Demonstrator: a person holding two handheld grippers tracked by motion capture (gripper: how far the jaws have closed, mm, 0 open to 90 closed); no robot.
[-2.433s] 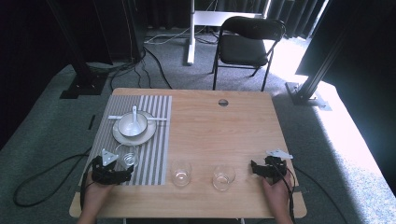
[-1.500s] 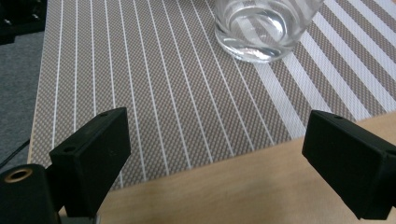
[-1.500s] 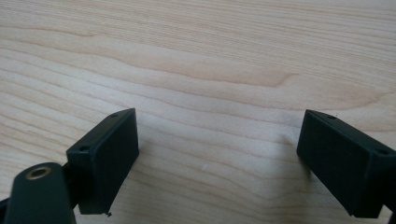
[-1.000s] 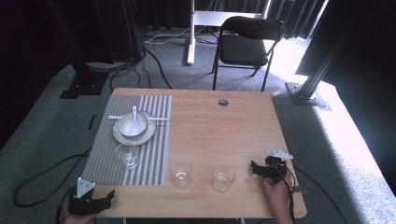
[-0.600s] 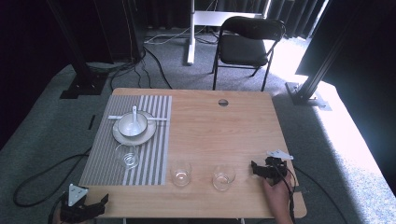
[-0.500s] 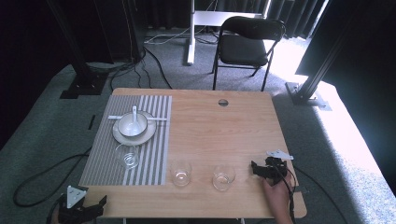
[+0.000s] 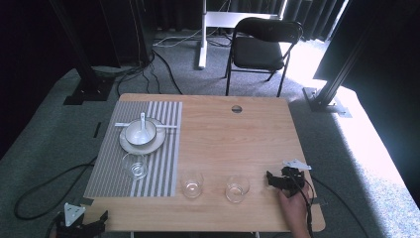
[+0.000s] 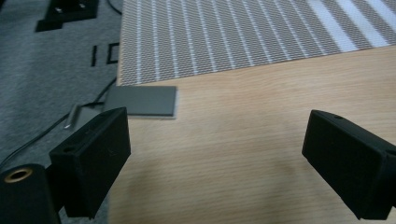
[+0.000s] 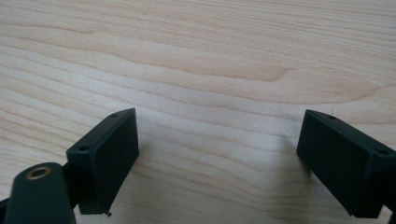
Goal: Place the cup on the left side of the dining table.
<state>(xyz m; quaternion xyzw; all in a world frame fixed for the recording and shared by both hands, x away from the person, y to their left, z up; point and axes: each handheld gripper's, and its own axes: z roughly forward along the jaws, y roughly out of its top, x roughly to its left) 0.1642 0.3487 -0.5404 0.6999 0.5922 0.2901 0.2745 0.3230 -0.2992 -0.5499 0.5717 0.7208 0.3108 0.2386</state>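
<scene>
My left gripper (image 7: pixel 98 219) hangs low off the table's front left corner, open and holding nothing. In the left gripper view its jaws (image 8: pixel 217 140) stand wide apart over the bare wood at that corner, facing the striped placemat (image 8: pixel 224 37). My right gripper (image 7: pixel 271 179) rests on the table near the front right, with a hand behind it. It is open too, with bare wood between its jaws (image 9: pixel 217 135). A clear glass (image 7: pixel 134 166) stands on the placemat (image 7: pixel 158 168). Two more glasses (image 7: pixel 192 184) (image 7: pixel 237 188) stand on the wood, the second just left of my right gripper.
A plate (image 7: pixel 130 145) bearing a white bowl (image 7: pixel 139 133) and spoon sits at the back of the placemat. A grey flat tab (image 8: pixel 140 100) sticks out over the table's left edge. A black chair (image 7: pixel 262 47) and cables lie beyond the table; a round hole (image 7: pixel 236 108) marks the far edge.
My left gripper has drawn back from the glass on the placemat, down off the table's front left corner. The glass stays on the mat. The right gripper has not moved.
</scene>
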